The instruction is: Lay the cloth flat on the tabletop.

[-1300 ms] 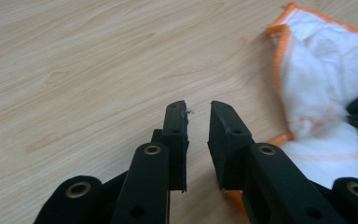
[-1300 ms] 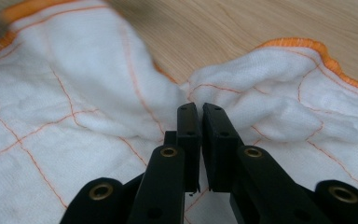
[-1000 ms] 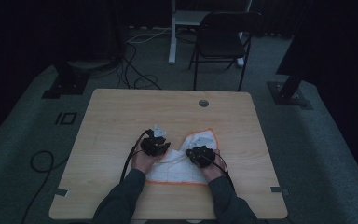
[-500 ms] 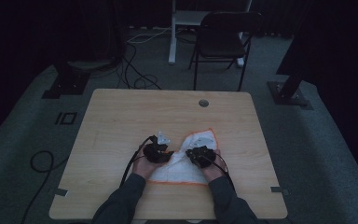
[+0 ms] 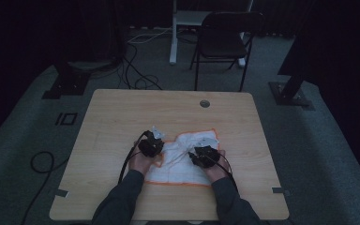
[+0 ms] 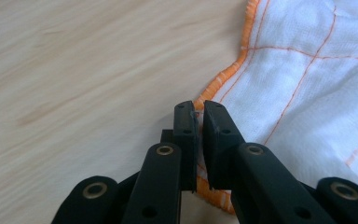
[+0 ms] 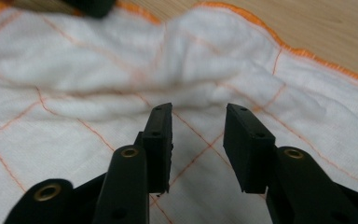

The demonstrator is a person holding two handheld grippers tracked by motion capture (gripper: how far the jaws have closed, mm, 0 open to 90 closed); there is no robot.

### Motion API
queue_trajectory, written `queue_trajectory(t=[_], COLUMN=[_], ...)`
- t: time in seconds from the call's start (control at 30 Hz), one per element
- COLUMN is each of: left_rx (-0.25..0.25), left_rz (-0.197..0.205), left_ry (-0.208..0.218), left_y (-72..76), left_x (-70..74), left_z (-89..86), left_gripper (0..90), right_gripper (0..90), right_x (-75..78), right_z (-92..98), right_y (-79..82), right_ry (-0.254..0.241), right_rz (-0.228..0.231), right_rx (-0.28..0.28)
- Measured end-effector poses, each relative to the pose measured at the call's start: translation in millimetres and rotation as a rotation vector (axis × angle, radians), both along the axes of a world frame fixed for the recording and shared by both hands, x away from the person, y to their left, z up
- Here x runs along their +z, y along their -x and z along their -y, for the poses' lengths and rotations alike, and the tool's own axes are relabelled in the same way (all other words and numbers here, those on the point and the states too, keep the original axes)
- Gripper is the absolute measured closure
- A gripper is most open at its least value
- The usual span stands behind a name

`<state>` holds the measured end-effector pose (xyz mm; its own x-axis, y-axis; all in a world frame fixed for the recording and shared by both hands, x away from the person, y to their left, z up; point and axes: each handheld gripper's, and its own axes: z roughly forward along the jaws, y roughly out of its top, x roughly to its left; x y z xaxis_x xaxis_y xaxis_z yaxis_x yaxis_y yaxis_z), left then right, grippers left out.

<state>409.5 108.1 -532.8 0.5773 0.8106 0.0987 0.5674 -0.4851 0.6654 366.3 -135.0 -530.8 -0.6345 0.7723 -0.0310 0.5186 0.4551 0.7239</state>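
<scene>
A white cloth [image 5: 183,164] with an orange hem and thin orange grid lines lies rumpled on the wooden table [image 5: 122,117]. At the cloth's left edge, my left gripper [image 5: 152,143] has just been closing. Its jaws [image 6: 199,109] stand almost together, with the orange hem [image 6: 223,77] running in between them. My right gripper [image 5: 196,155] hovers low over the cloth's right half. Its jaws have just been opening, and in the right gripper view the gripper [image 7: 198,112] stands open above the white weave [image 7: 74,70] with nothing pinched.
A round cable hole [image 5: 205,103] sits near the table's far edge. Beyond the table a dark chair [image 5: 225,33] stands on the carpet, with loose cables [image 5: 136,75] and stand feet [image 5: 65,84] to its left. Bare wood surrounds the cloth.
The left gripper has shifted slightly left and back at the cloth's left edge. The right gripper has stayed in place on the cloth.
</scene>
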Motion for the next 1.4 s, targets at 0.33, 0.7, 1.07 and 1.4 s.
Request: queue_trajectory(t=[0.33,0.7,1.07,1.4], left_rx=[0.103,0.014,-0.072,-0.001], left_rz=[0.013,0.02,-0.04,-0.023], left_ry=[0.023,0.139,0.084,0.056], left_y=[-23.5,1.6,22.8,-1.3], left_x=[-1.2,25.1,5.9,-0.9], left_z=[-20.2,-22.7,-11.8,-17.0], left_gripper=[77.1,67.7,71.7,76.2], right_gripper=[61.3,61.0,60.6,59.5], right_x=[-4.4,0.8,0.5,0.4], right_z=[4.8,17.9,32.9,40.4], right_y=[-2.0,-3.4,-3.0,-7.1], right_ry=[0.008,-0.004,0.002,-0.007], right_rz=[-0.022,-0.004,-0.006,0.001], right_rx=[-0.016,-0.045,-0.074,-0.096])
